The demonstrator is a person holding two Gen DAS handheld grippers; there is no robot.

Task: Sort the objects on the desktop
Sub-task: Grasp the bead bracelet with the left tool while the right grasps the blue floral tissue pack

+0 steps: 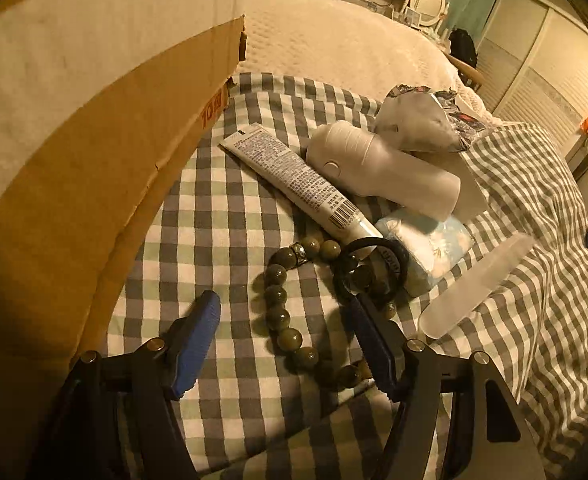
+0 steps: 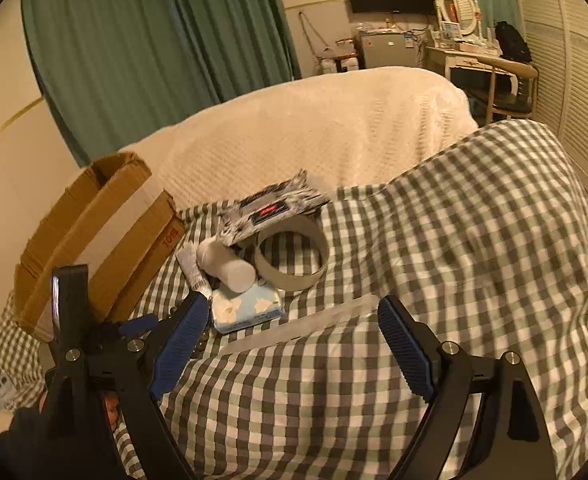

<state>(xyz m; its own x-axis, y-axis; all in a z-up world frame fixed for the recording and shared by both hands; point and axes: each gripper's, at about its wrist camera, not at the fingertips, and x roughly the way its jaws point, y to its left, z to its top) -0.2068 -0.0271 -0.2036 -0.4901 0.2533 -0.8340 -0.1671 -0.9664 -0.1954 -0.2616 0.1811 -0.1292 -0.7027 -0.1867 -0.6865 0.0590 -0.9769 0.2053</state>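
A green bead bracelet (image 1: 276, 294) lies on the checked cloth (image 1: 222, 220). My left gripper (image 1: 284, 304) is open and straddles it, its pads not pressing on the beads. A black hair tie (image 1: 402, 264) rests on the bracelet's far end. Beyond lie a white tube (image 1: 294, 178), a white bottle (image 1: 382, 168) and a blue tissue pack (image 1: 434, 248). My right gripper (image 2: 294, 304) is open, just short of a translucent flat stick (image 2: 306, 324) and holding nothing.
An open cardboard box (image 1: 94, 120) stands close on the left. A patterned wipes pack (image 2: 270, 210) leans on a tape ring (image 2: 294, 276) behind the pile. A cream-covered bed (image 2: 314, 128) lies beyond. The cloth drops off to the right.
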